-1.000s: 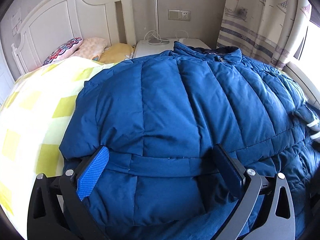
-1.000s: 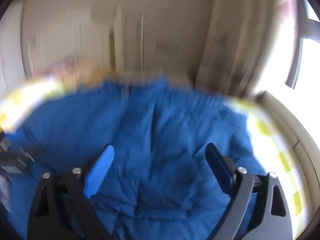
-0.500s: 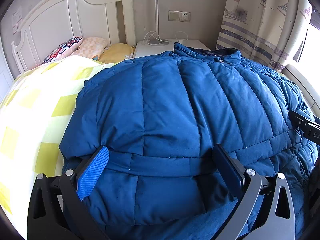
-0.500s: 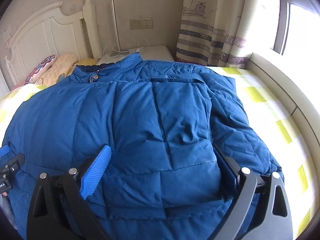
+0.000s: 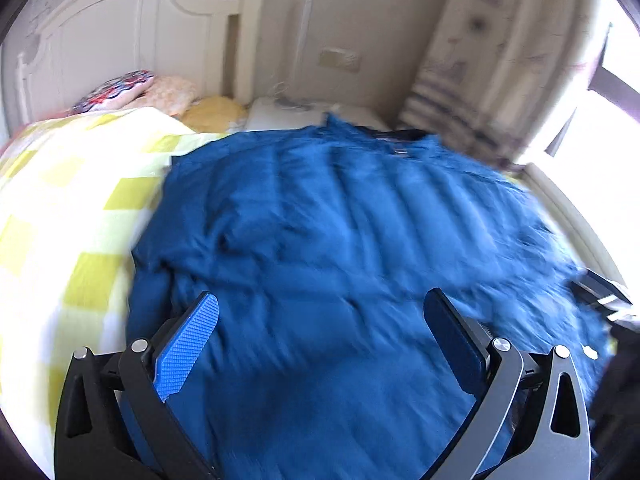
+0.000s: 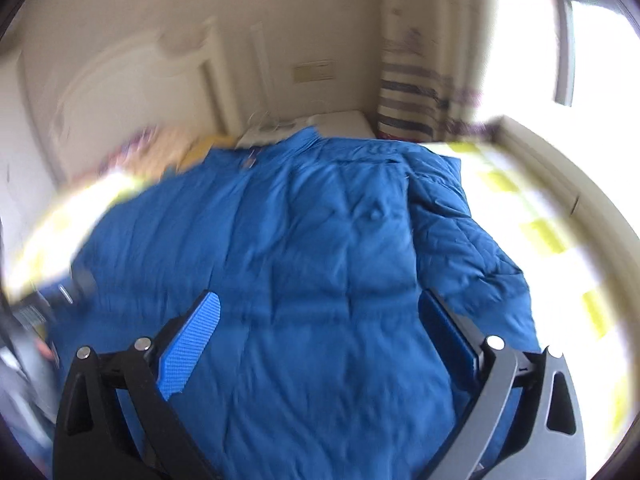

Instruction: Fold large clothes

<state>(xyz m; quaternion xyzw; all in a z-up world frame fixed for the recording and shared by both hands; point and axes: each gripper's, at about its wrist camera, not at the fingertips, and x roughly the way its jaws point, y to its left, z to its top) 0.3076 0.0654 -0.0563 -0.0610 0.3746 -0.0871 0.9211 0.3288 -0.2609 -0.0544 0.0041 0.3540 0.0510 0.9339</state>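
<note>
Quilted blue puffer jacket (image 6: 320, 248) of smooth matt cloth; headboard (image 5: 120, 32) glossy white.

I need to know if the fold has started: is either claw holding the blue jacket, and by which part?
Neither. The left claw and right claw stand wide open above the jacket, pads pressing nothing.

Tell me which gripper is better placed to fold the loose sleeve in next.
Probably the right gripper: the loose sleeve of the blue jacket lies just beyond its right finger. The left gripper faces the jacket's other edge by the checked bedspread. Both stand open.
</note>
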